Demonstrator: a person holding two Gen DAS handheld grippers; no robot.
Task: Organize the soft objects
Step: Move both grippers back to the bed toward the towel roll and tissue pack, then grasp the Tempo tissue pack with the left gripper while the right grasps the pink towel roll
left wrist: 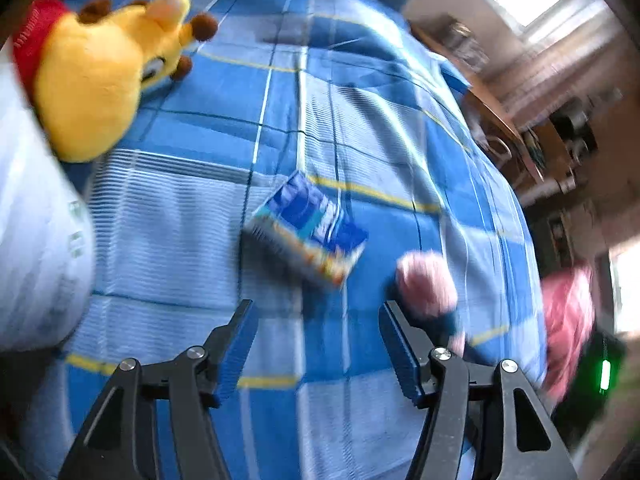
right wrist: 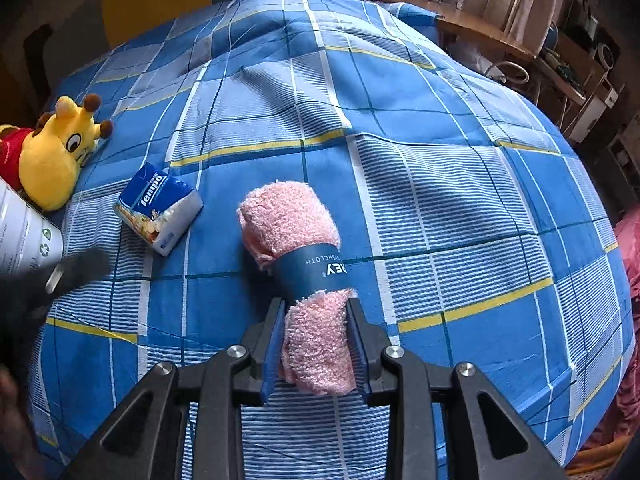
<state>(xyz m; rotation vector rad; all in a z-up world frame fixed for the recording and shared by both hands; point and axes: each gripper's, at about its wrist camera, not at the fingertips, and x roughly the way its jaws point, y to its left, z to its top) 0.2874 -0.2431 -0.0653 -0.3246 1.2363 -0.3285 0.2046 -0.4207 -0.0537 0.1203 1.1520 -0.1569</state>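
Observation:
A pink rolled cloth (right wrist: 294, 224) with a dark blue paper band lies on the blue checked bedspread (right wrist: 440, 184). My right gripper (right wrist: 316, 304) is shut on its near end, both pads pressed into the pile. The left wrist view is blurred. There the same cloth (left wrist: 426, 284) sits just beyond the right finger of my left gripper (left wrist: 316, 314), which is open with nothing between its fingers. A blue tissue pack (left wrist: 308, 228) (right wrist: 158, 208) lies ahead of the left gripper. A yellow plush toy (left wrist: 92, 80) (right wrist: 56, 156) in a red top rests at the far left.
A white cylindrical container (right wrist: 24, 232) (left wrist: 36, 240) stands at the left, against the plush toy. A dark blurred shape (right wrist: 68, 272) crosses the left edge. Pink fabric (right wrist: 630, 264) hangs beside the bed at right. A wooden desk (right wrist: 488, 36) with clutter lies beyond.

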